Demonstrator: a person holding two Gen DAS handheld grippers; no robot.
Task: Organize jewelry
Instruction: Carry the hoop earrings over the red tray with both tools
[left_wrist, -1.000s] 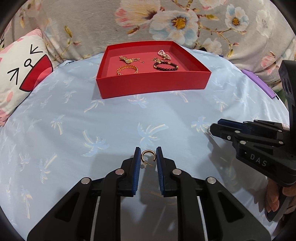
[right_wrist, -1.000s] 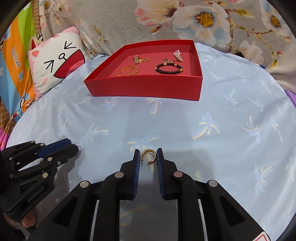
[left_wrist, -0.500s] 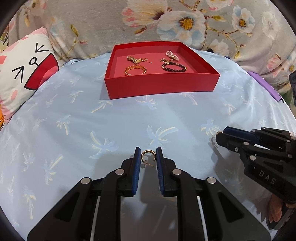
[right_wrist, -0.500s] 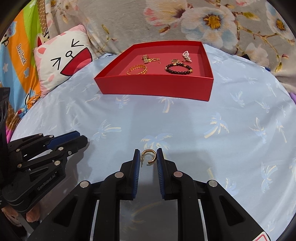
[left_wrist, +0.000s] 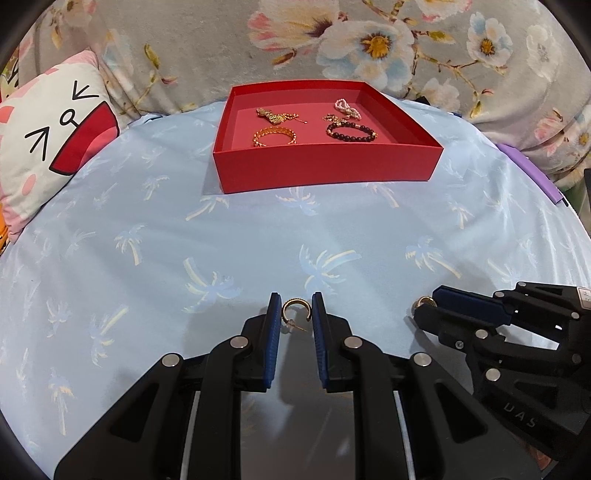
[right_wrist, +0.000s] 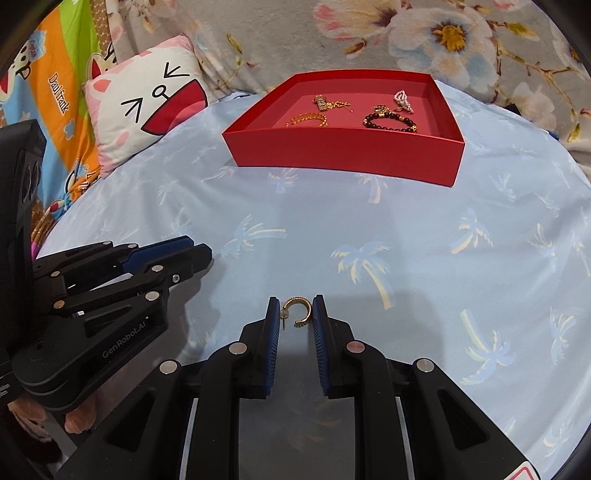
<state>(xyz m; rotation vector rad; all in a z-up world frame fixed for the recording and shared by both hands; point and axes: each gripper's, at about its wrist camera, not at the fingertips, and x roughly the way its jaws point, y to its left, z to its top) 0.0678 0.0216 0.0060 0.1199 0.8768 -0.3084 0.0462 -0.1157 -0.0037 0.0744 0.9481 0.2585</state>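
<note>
While each gripper still pinches a gold hoop earring (left_wrist: 295, 309) (right_wrist: 298, 312), red tray (left_wrist: 325, 170) nearer.

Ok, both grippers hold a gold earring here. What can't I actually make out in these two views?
- Left wrist view: right gripper covers most of its earring.
- Right wrist view: left gripper seen side-on; its earring is hidden.
- Both views: gold tangle beside the bead bracelet in the red tray is too small to identify.
</note>
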